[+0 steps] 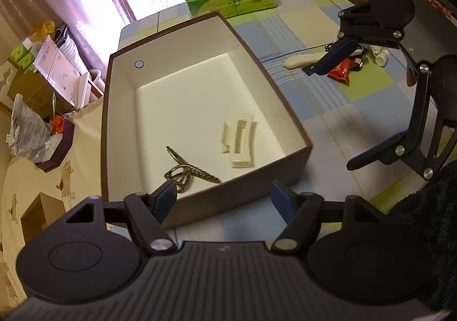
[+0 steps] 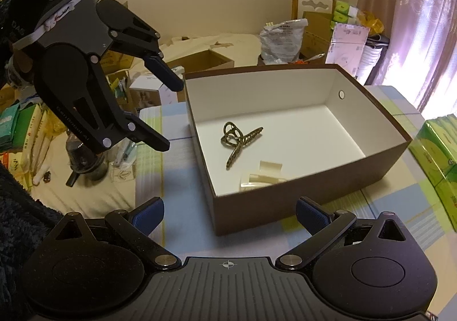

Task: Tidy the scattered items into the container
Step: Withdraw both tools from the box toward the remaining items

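In the left wrist view, the right gripper's upper finger [image 1: 331, 60] covers part of a small pile of loose items [image 1: 354, 64] on the table; only a red tube [image 1: 341, 72] and a cream handle [image 1: 302, 61] can be made out. The green tissue packs [image 2: 437, 161] are cut off by the right wrist view's edge. The box's near wall [image 2: 285, 201] hides part of the cream hair clip [image 2: 261, 177].

Each gripper was matte black, with ribbed grey housing, round side discs, silver screw heads and dark blue textured pads on its fingers. The left gripper [image 2: 168, 115] carried faint lettering on one arm and a white strap around its grey body. A dark, fuzzy navy sleeve [image 1: 428, 224] showed beside the right gripper [image 1: 337, 118].
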`<state>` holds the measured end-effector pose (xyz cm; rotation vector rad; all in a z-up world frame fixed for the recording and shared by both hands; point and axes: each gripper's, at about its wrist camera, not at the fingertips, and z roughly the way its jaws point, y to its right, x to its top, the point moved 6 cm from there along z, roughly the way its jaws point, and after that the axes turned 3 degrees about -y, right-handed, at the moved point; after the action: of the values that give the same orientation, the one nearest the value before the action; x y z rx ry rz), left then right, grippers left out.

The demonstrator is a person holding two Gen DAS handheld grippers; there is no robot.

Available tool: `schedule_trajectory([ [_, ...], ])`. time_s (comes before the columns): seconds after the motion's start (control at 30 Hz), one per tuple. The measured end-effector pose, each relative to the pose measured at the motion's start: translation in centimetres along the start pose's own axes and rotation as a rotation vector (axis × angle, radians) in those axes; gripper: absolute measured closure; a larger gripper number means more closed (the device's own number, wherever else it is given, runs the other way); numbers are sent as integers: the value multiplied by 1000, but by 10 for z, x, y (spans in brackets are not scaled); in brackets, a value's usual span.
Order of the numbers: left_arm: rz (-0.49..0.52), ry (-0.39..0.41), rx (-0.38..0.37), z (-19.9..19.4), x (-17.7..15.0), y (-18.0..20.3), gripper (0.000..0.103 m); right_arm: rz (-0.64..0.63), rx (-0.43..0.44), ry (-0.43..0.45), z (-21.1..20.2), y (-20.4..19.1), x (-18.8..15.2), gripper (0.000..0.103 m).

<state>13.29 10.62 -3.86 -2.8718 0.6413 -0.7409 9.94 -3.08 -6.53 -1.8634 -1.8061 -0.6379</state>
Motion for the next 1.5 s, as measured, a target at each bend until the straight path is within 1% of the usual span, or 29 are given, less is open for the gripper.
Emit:
schedule_trajectory([
  [0.3, -64, 4, 1, -6, 4, 35, 33, 65, -19, 7, -26, 7, -35, 0],
  [0.57, -80, 32, -68, -4, 19, 81, 33, 166, -66, -4, -57, 20, -77, 0],
  [0.73, -79, 58, -116, 2, 34, 106, 34, 241, -126, -14, -77, 38, -103, 0],
  [1.0, -44, 92, -155, 19, 66, 139, 34, 363, -231, -29, -105, 70, -143, 0],
  [1.07, -43, 93, -165, 26, 74, 144, 35, 397, -264, -34, -110, 80, -153, 0],
  [1.23, -45, 94, -189, 44, 92, 156, 37, 469, -315, -46, -121, 102, -175, 0],
  [1.5, -4, 88, -237, 73, 114, 179, 39, 560, -375, -63, -129, 130, -210, 0],
])
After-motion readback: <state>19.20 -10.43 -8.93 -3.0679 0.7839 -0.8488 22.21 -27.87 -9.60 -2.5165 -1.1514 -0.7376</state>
